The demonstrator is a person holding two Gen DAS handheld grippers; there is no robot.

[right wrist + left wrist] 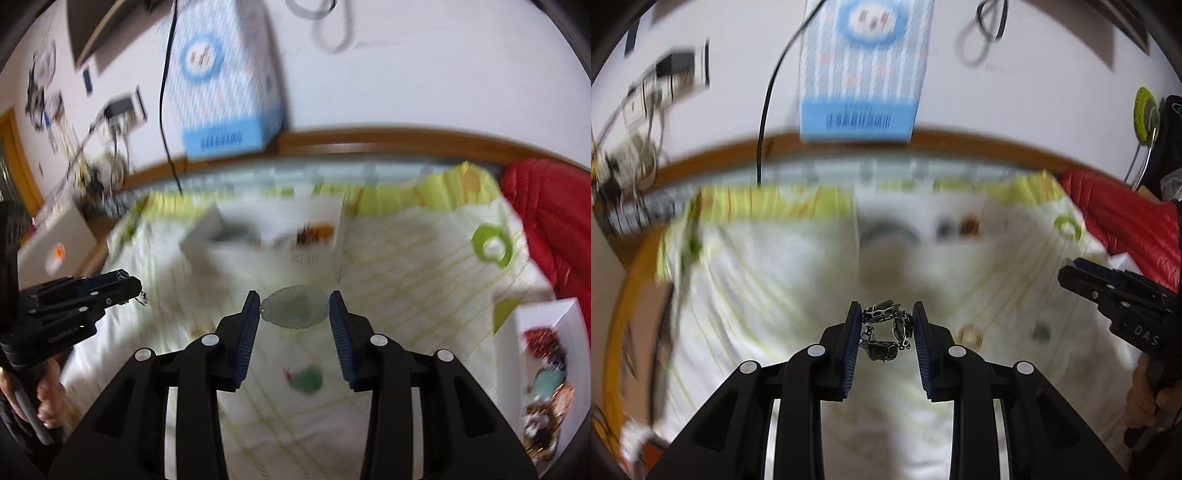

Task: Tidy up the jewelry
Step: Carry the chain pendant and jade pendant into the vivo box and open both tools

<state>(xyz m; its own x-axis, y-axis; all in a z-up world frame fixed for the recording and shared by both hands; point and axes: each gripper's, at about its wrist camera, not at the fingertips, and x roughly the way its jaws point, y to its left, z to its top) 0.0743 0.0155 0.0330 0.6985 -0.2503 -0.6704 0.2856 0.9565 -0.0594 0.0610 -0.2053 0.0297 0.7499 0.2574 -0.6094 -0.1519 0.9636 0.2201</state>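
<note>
In the left wrist view my left gripper (885, 319) is shut on a dark silver link bracelet (884, 332), held above the pale cloth (775, 295). My right gripper (294, 308) grips a pale green oval jade pendant (294, 308) by its two edges, lifted off the cloth (406, 277). A second green pendant (306, 380) lies on the cloth below it. Each gripper shows in the other's view: the right gripper (1071, 275) at the right edge, the left gripper (133, 286) at the left edge, bracelet dangling.
A white compartment box (306, 236) with jewelry stands ahead, blurred. Another white box (546, 369) with several colourful pieces sits at the right. A red padded garment (554, 221) lies far right. A blue-striped carton (864, 74) stands beyond the wooden edge (960, 138). A small gold piece (969, 334) lies on the cloth.
</note>
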